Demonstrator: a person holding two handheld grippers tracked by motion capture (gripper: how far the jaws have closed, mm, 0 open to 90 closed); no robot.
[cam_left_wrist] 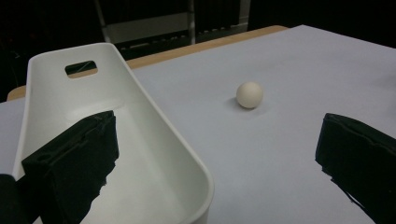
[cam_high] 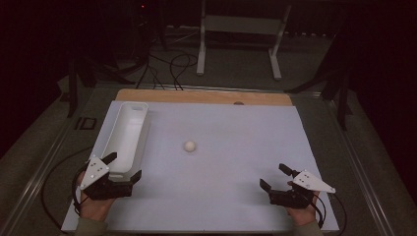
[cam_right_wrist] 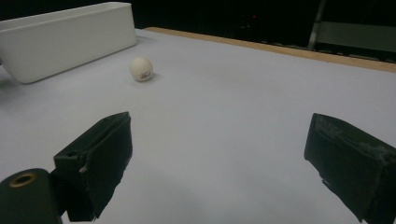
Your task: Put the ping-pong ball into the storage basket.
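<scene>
A small white ball [cam_high: 190,146] [cam_left_wrist: 249,94] [cam_right_wrist: 141,69] rests alone near the middle of the white table sheet [cam_high: 221,196]. A long white tray [cam_high: 124,137] [cam_left_wrist: 140,116] [cam_right_wrist: 65,39] lies along the sheet's left side, empty as far as I can see. My left gripper [cam_high: 123,167] [cam_left_wrist: 215,163] is open at the tray's near end, one jaw over the tray and the other beside it. My right gripper [cam_high: 275,177] [cam_right_wrist: 219,163] is open near the front right, well short of the ball, with nothing between its jaws.
A wooden strip [cam_high: 206,96] borders the sheet's far edge. Beyond it stand a grey metal frame [cam_high: 241,29] and loose cables [cam_high: 172,69] on the floor. The surroundings are dark.
</scene>
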